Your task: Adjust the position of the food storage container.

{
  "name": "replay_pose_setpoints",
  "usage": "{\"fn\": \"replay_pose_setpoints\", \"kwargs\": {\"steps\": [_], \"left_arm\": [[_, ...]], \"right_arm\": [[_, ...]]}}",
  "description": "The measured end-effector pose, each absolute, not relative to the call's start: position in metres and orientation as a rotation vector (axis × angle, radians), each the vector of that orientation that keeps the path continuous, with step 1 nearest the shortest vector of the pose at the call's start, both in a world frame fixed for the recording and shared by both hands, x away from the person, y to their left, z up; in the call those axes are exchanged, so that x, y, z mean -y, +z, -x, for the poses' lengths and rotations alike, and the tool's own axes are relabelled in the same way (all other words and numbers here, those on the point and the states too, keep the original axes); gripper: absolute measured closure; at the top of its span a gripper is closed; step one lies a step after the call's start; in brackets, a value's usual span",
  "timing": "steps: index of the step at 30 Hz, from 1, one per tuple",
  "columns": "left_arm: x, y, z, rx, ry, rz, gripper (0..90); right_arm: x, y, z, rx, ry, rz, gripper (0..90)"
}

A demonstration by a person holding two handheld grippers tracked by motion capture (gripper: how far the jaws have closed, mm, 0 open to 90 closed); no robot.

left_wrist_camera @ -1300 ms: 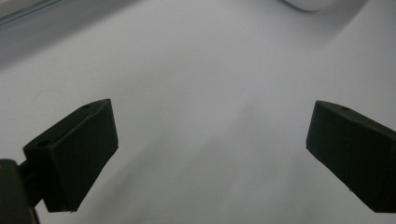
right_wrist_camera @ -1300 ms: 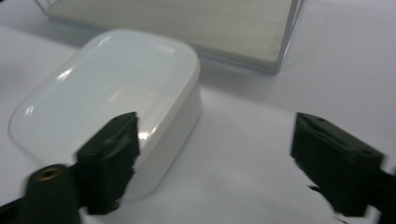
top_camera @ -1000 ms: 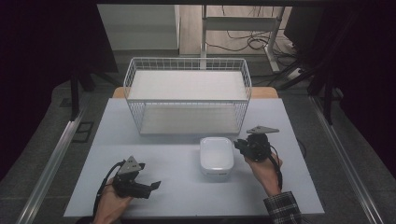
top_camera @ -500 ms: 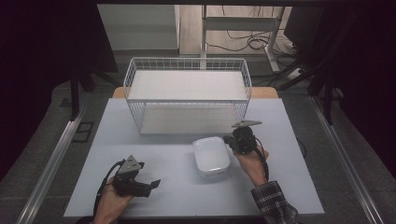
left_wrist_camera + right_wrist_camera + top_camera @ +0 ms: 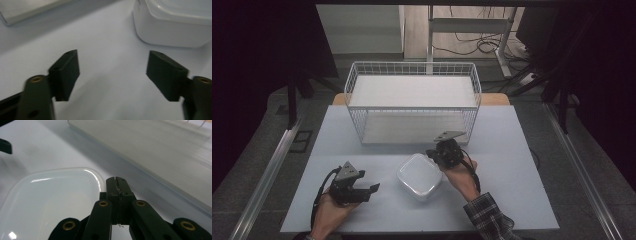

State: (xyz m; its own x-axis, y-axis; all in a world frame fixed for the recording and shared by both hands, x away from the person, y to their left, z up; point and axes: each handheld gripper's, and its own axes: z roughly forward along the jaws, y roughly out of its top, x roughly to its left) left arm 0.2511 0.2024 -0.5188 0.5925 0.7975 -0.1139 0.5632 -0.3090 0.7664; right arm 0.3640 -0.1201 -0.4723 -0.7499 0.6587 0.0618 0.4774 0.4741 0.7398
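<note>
Container [image 5: 419, 176], a white plastic box with rounded corners and a clear lid, is seen lying on the pale surface [image 5: 512, 190] near the front, between the two grippers and in front of the wire basket [image 5: 412, 107]. It is turned a little out of square with the edge of the surface.

The right gripper [image 5: 438, 154] is held at the far right corner of the container; in the right gripper view its jaws are pressed together with nothing between them, their tips just beside or against the lid's edge [image 5: 101, 182]. Whether they actually touch cannot be told. The left gripper [image 5: 371, 189] rests low on the surface, well apart from the container on its left, with its jaws spread wide and empty.

The container is judged to be light and stiff, with smooth walls that may be slippery, so it would likely slide when nudged. A hold is best taken across the rim or a side wall [image 5: 172, 35], not on the flat lid, which could flex or pop loose. What is inside cannot be made out.
</note>
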Motion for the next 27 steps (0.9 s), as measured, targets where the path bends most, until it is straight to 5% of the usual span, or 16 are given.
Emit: {"fn": "replay_pose_setpoints", "kwargs": {"steps": [11,19,27], "left_arm": [[-0.174,-0.516,-0.303,-0.987,0.267,-1.978,75.7],[-0.145,-0.524,-0.310,-0.929,0.182,-2.057,87.4],[-0.137,-0.520,-0.284,-0.968,0.165,-2.042,89.7]], "right_arm": [[0.187,-0.482,-0.295,-2.484,1.151,-1.136,89.1],[0.169,-0.494,-0.287,-2.581,1.148,-1.102,88.9],[0.171,-0.496,-0.301,-2.514,1.121,-1.109,89.1]]}}
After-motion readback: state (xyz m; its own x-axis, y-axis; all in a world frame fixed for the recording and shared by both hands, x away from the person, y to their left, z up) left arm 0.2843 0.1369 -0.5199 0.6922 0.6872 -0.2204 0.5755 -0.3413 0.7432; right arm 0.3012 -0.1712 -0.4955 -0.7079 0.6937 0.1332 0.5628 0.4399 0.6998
